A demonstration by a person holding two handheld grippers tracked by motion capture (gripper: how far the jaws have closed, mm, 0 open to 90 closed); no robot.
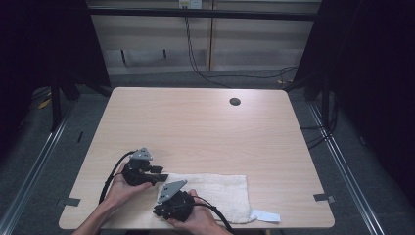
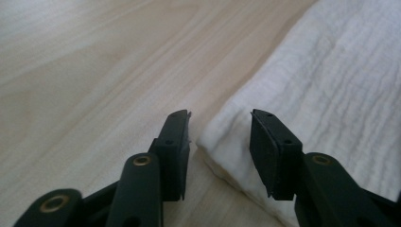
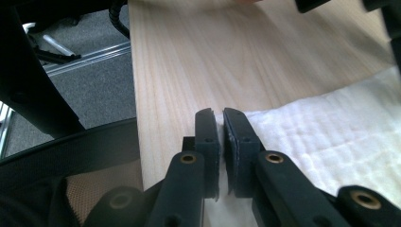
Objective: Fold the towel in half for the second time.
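Here the white cloth (image 1: 215,196) lies along the table's (image 1: 195,122) near edge. The right gripper (image 3: 220,118) is pinched on its corner — the left gripper (image 2: 220,120) straddles another corner, jaws apart.

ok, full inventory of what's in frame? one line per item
towel: 1, white, flat near the table's front edge
paper slip: 1, white, at the towel's right front corner
table: 1, light wood, centre; round dark hole near its far edge
tape pieces: 2, grey, left and right table edges near the front
cables: black, on the floor behind the table
left gripper: 1, black, jaws apart around the towel's corner
right gripper: 1, black, jaws pinching the towel's edge
hands: 2, holding the grippers at the front edge
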